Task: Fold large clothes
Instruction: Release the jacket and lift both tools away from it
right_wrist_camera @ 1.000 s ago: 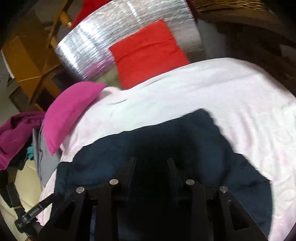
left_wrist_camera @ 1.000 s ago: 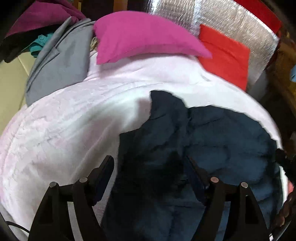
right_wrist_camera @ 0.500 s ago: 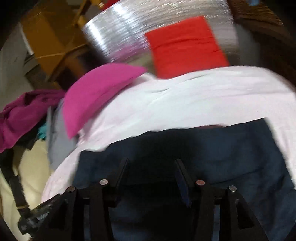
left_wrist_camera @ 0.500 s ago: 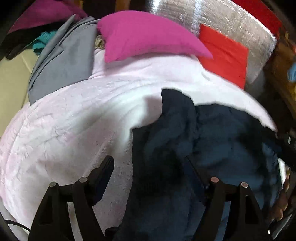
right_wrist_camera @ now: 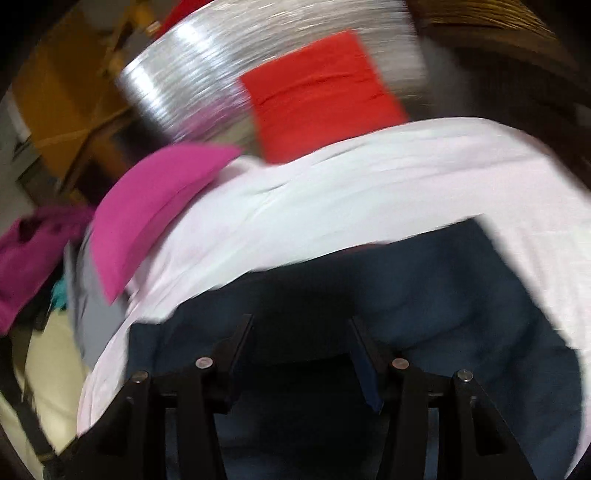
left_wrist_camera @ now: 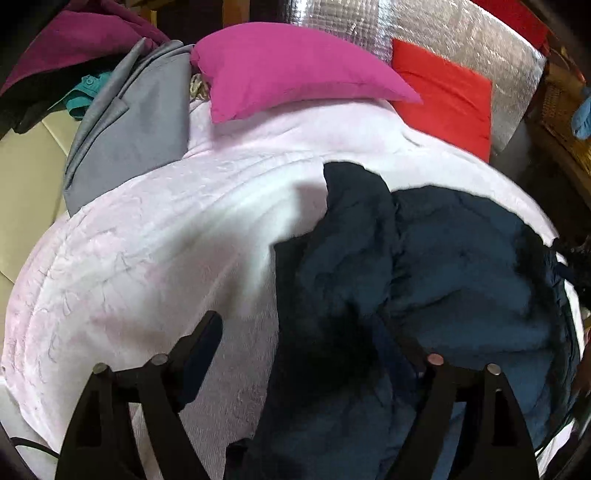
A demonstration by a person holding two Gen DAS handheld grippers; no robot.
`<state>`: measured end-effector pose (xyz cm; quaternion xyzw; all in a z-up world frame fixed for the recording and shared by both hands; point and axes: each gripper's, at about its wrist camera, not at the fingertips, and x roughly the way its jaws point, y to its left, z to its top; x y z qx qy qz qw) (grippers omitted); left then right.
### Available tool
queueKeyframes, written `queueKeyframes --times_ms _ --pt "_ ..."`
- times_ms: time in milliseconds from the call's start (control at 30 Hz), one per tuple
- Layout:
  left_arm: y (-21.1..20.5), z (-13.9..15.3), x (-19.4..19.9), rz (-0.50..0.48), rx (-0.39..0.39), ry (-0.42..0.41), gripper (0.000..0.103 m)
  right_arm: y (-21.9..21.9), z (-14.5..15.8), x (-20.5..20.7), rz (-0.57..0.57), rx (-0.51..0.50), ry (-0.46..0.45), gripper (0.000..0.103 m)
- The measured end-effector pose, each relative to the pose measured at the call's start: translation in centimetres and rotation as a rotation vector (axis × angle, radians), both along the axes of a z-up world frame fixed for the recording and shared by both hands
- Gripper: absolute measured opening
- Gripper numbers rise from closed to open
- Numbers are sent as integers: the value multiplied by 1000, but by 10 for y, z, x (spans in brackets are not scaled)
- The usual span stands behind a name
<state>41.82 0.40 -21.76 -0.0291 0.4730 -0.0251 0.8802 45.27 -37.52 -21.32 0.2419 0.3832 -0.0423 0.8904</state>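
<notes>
A dark navy garment lies crumpled on a pale pink bedspread, with a raised fold near its far left corner. My left gripper is open above the garment's left edge, its left finger over the bedspread. In the right wrist view the same navy garment spreads flat under my right gripper, which is open and holds nothing. That view is motion-blurred.
A magenta pillow and a red cushion lie at the head of the bed against a silver foil panel. A grey garment and a maroon one lie heaped at the far left.
The left gripper has shifted left, so the garment sits further right in its view. The right gripper has opened wider and its view has swung, now blurred.
</notes>
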Motion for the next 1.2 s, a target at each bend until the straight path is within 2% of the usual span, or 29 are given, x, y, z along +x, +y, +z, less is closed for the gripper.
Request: queueKeyframes --times_ms 100,133,167,200,233,267,333,400,467,533,600,700,767,833,933,1033,1100,1167,1200 --pt "-15 -16 3 -33 83 54 84 -60 -17 -6 -144 44 50 54" --pt "-19 -16 0 -37 99 48 85 -74 -27 -5 -158 73 75 53" --pt "-22 -17 -1 -35 114 27 87 -83 -37 -3 -152 111 91 47" --pt "-23 -18 -2 -25 132 9 92 -92 -54 1 -123 181 121 45" --pt "-24 -19 -2 -13 145 8 95 -96 -63 1 -125 203 126 40" --pt "-24 -18 -1 -8 144 17 95 -96 -63 0 -129 202 120 40" --pt "-22 -13 -3 1 131 21 94 -89 -53 -4 -110 165 118 41" --pt "-22 -1 -16 6 104 -18 94 -79 -41 -14 -92 141 99 46" --pt "-27 10 -31 2 81 -71 94 -69 -24 -31 -69 100 63 60" --pt "-35 23 -52 -8 82 -132 94 -54 -7 -52 -39 37 27 66" --pt "-47 39 -79 -10 125 -194 94 -36 12 -89 -10 -26 -28 67" --pt "-61 58 -112 -15 181 -246 94 -17 31 -148 12 -64 -79 69" --pt "-67 75 -143 -21 191 -292 94 -9 42 -184 16 -99 -109 79" --pt "-69 93 -163 -25 210 -322 94 7 53 -229 26 -191 -139 81" --pt "-67 121 -190 10 252 -394 95 23 66 -275 29 -284 -158 81" --pt "-63 152 -227 15 245 -480 95 36 87 -317 27 -336 -171 82" --pt "-59 169 -246 14 222 -503 96 46 105 -344 -4 -375 -197 86" --pt "-55 181 -262 14 211 -529 96 49 121 -368 -23 -401 -227 99" --pt "-54 188 -272 17 209 -551 96 50 129 -379 -25 -401 -247 101"
